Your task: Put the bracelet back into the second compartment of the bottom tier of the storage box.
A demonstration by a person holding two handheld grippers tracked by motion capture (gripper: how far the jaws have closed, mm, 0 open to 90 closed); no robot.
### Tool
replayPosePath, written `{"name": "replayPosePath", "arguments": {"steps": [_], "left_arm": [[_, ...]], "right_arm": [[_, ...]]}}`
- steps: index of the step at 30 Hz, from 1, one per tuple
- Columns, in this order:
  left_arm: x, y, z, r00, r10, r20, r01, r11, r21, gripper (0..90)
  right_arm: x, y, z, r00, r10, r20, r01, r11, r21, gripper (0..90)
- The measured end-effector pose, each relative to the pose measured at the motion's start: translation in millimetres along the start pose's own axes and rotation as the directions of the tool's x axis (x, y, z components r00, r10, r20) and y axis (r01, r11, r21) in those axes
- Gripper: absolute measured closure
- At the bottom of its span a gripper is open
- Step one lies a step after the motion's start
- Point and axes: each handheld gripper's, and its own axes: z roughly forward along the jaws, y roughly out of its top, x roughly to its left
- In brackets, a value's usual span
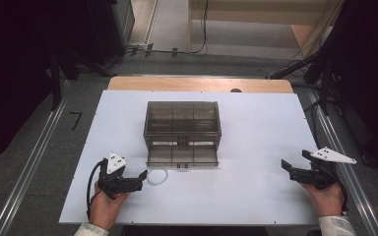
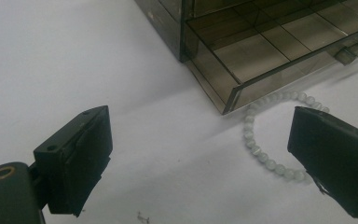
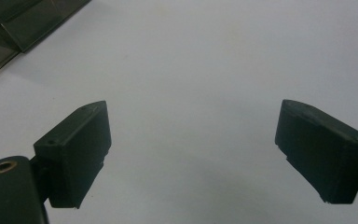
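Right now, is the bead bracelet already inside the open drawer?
No, the bracelet lies on the white table just outside the drawer, near its front corner.

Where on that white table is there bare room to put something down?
Bare stretches of the white table lie between the smoky box and the right gripper, and left of the box up to the table's edge. It is crowded in front of the open drawer, where the bead bracelet lies beside the left gripper.
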Motion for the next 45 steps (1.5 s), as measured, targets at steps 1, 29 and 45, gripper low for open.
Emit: {"name": "replayPosePath", "arguments": {"steps": [1, 29, 45], "left_arm": [[-0.2, 0.1, 0.3, 1.0000, 0.003, 0.000, -0.003, 1.0000, 0.002, 7.3], [-12.2, 1.2, 6.0, 0.9924, 0.037, 0.117, -0.045, 0.9970, 0.064, 43.9], [-18.6, 1.8, 12.0, 0.9928, 0.056, 0.106, -0.066, 0.9933, 0.094, 56.8]], "right_arm": [[0.0, 0.1, 0.2, 1.0000, -0.002, 0.001, 0.002, 1.000, 0.001, 9.0], [-0.1, 0.2, 0.3, 1.0000, -0.003, 0.003, 0.003, 1.000, 0.000, 9.0], [-0.1, 0.3, 0.8, 1.0000, -0.008, 0.002, 0.008, 1.000, 0.001, 9.0]]}}
